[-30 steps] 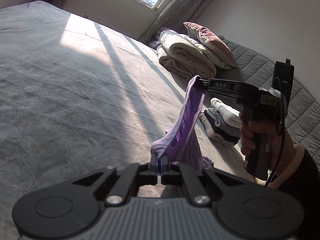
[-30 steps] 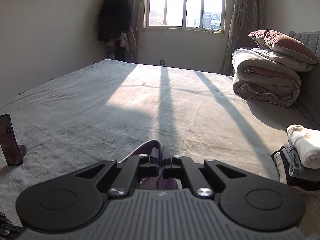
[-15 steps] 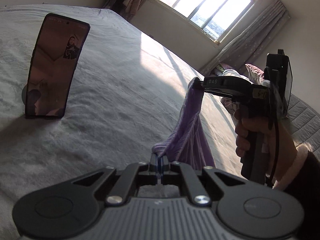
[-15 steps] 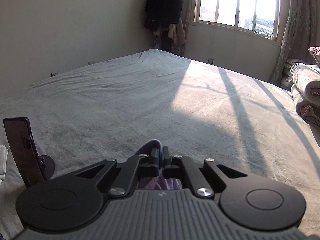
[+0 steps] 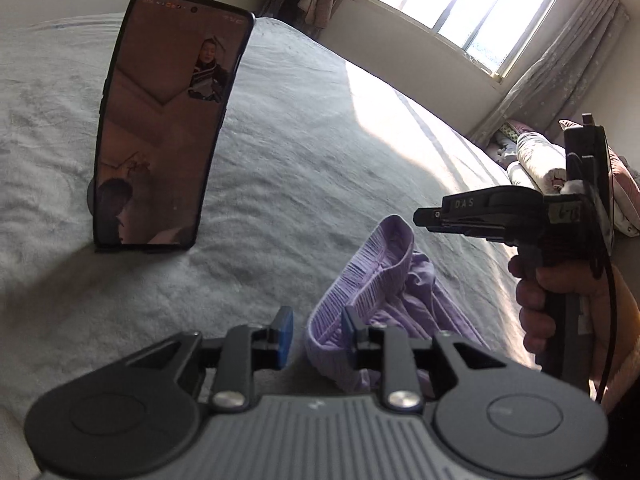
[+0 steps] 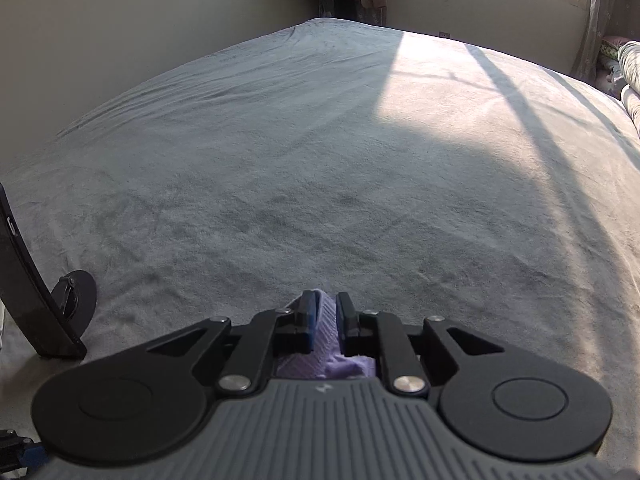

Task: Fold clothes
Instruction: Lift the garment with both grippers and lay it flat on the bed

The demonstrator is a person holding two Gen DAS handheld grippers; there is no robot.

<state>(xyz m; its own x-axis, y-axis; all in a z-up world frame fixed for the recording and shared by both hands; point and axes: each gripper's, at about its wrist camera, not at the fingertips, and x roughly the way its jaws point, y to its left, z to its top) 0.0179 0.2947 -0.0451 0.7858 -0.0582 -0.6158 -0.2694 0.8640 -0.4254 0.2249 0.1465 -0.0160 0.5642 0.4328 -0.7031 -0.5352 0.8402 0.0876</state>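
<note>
Bed [image 5: 300, 168]: covered in a grey plush blanket, with a sunlit band running across its far side from the window [image 5: 460, 4]. It carries everything listed below.

Folded bedding [image 5: 536, 160]: a rolled quilt with a pillow, at the far right edge of the bed beside the curtain.

Smartphone [image 5: 168, 120]: upright on a small round-based stand, screen facing my left camera, well to the left of the garment. Seen edge-on at the left margin of my right camera [image 6: 24, 284].

Purple garment [image 5: 384, 292]: ribbed-waistband piece, crumpled in a heap on the blanket directly in front of my left gripper, its waistband loop facing up. In my right camera a strip of it [image 6: 326, 320] shows in the gap of my fingers.

My right gripper [image 5: 420, 216]: held by my right hand [image 5: 536, 300] above and just right of the garment. From its own camera [image 6: 323, 316] the fingers stand slightly apart, cloth between them, not clamped.

My left gripper [image 5: 316, 328]: fingers spread wide, blue pads showing, holding nothing; the right finger is just beside the waistband.
</note>
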